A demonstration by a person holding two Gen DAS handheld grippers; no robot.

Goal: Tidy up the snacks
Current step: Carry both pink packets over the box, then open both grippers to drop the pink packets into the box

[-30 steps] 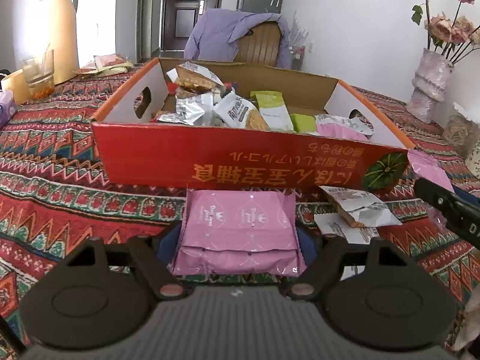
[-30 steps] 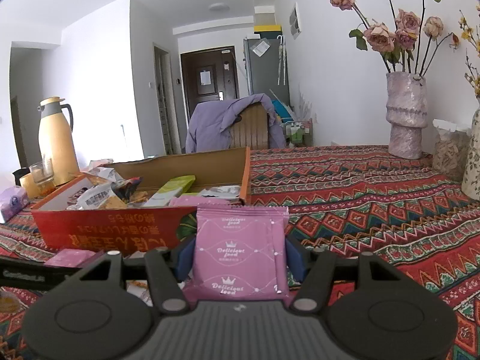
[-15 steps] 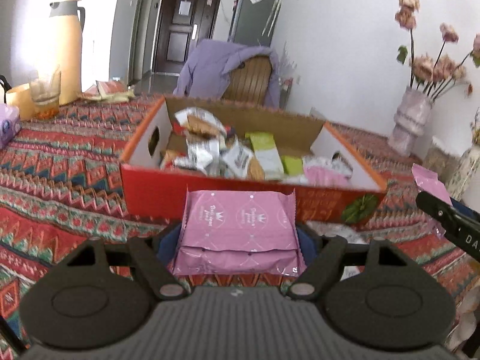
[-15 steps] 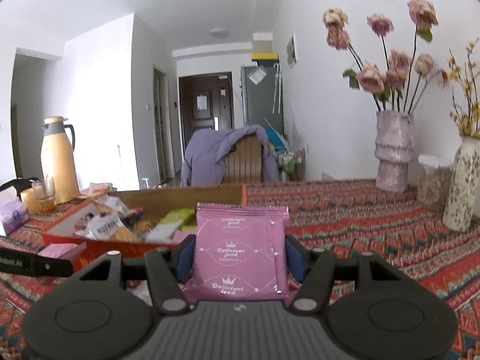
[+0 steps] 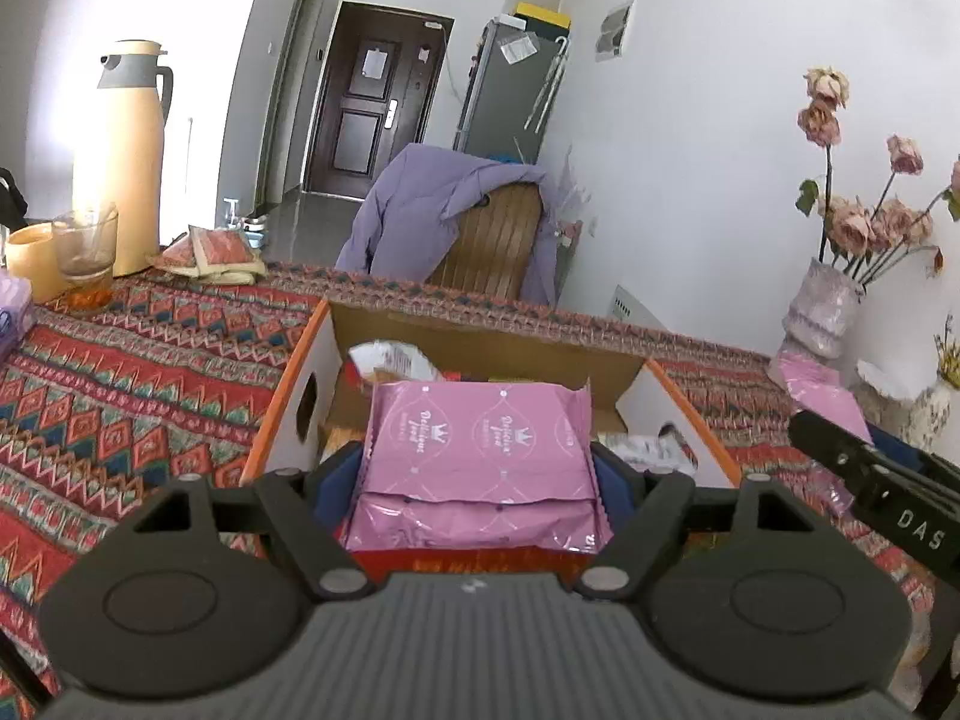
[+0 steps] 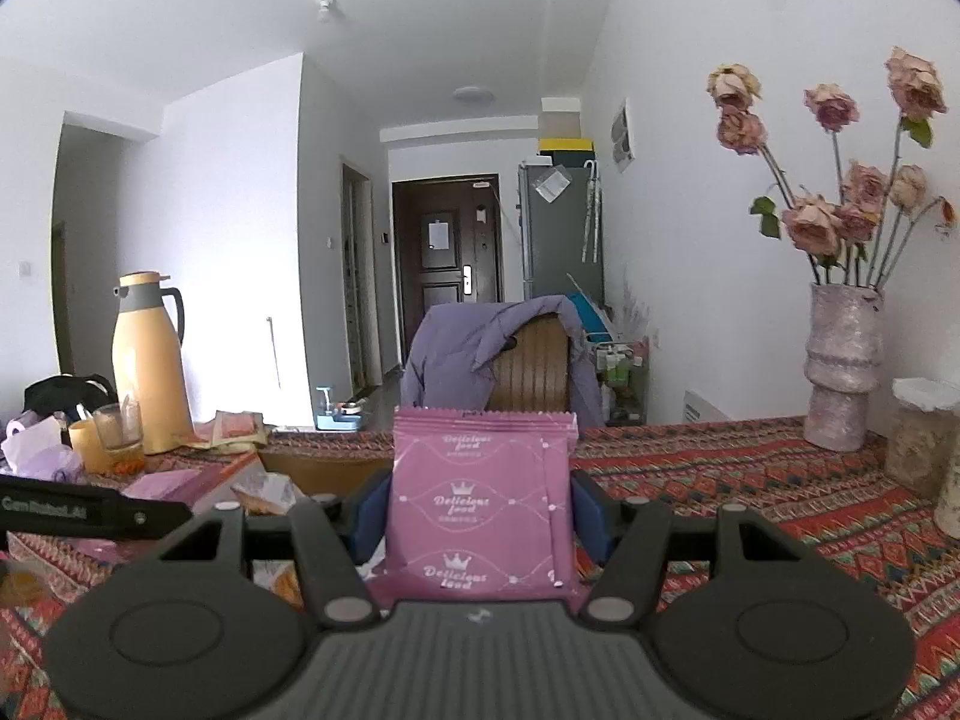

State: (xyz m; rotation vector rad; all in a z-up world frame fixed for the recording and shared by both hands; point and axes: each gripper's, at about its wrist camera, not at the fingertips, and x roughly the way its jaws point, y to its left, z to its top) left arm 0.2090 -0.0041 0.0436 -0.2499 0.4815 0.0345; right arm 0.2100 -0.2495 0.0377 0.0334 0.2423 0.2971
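My left gripper (image 5: 477, 480) is shut on a stack of pink snack packets (image 5: 480, 450) and holds it over the near edge of the red and orange cardboard box (image 5: 300, 372), which holds several snack packs. My right gripper (image 6: 480, 510) is shut on upright pink "Delicious food" packets (image 6: 480, 498), raised above the table to the right of the box (image 6: 312, 468). The right gripper and its pink packets also show at the right of the left wrist view (image 5: 840, 402).
A patterned red tablecloth (image 5: 150, 372) covers the table. A yellow thermos (image 5: 126, 156), a glass (image 5: 84, 246) and snack bags (image 5: 210, 252) stand at the far left. A vase of dried roses (image 6: 843, 360) and a jar (image 6: 918, 438) stand at the right. A chair with a purple jacket (image 5: 456, 216) is behind.
Both grippers have risen with their pink packets. The left one has moved forward from in front of the box to over its near edge.
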